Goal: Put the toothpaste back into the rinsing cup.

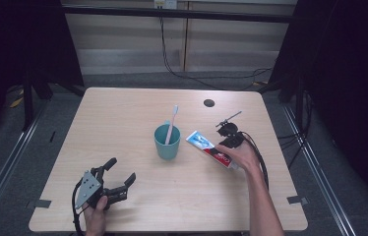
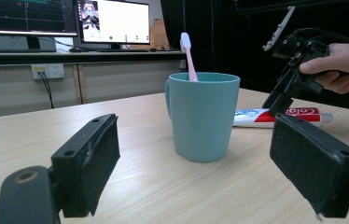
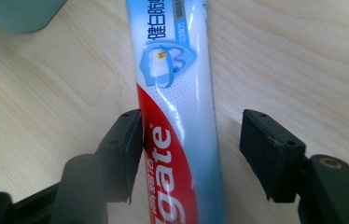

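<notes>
A teal cup [image 1: 167, 142] [image 2: 203, 116] stands at the middle of the wooden table [image 1: 123, 118] with a pink toothbrush [image 1: 172, 122] [image 2: 189, 56] upright in it. Just right of the cup, a red, white and blue toothpaste tube [image 1: 205, 144] [image 2: 256, 117] [image 3: 177, 79] lies flat. My right gripper [image 1: 225, 145] [image 3: 189, 140] points down over the tube, open, one jaw on each side of it; the left jaw is at the tube's edge, the right one apart from it. My left gripper [image 1: 121, 170] [image 2: 196, 158] stands open near the front left, facing the cup, with nothing between its jaws.
A round dark hole [image 1: 209, 103] sits in the table near its far edge. Cables [image 1: 192, 73] run along the floor behind. Monitors [image 2: 112, 21] stand on a shelf beyond the table. Bare tabletop lies left of the cup and along the front.
</notes>
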`<state>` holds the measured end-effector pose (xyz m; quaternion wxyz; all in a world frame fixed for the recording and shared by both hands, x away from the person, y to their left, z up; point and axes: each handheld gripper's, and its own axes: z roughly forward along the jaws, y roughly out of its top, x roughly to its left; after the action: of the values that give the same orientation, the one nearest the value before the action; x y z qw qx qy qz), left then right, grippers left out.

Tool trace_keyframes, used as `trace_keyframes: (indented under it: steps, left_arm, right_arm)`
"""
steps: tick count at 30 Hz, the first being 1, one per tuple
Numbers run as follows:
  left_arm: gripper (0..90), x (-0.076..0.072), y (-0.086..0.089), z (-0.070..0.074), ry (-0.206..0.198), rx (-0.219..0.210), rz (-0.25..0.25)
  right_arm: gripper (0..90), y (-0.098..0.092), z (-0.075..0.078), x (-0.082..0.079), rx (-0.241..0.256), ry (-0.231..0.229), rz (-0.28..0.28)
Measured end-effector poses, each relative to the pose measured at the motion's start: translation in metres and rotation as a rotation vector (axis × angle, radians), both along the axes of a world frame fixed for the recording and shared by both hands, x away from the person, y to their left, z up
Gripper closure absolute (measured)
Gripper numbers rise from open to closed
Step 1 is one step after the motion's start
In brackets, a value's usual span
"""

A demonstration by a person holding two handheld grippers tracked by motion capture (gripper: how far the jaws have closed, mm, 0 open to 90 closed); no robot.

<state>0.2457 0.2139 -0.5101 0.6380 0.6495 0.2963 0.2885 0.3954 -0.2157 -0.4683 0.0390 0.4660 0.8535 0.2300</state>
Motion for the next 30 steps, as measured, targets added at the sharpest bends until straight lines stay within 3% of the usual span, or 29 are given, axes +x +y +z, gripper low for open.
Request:
trace_keyframes:
  steps: [7, 14, 21, 30]
  left_arm:
    - [15.7, 0.000, 0.000, 0.000, -0.003, -0.003, -0.008]
    - [15.8, 0.001, 0.000, 0.000, -0.003, 0.002, -0.023]
    - [15.7, 0.000, 0.000, 0.000, 0.002, -0.004, -0.017]
    - [15.8, 0.000, 0.000, 0.000, -0.002, 0.004, -0.024]
  right_arm:
    - [43.7, 0.008, -0.011, 0.002, -0.011, 0.021, 0.021]
    - [49.6, 0.018, -0.011, 0.002, -0.050, -0.016, 0.044]
    - [55.5, 0.021, -0.010, 0.000, -0.094, -0.017, 0.057]
    - [66.6, 0.019, -0.006, 0.001, -0.084, 0.005, 0.037]
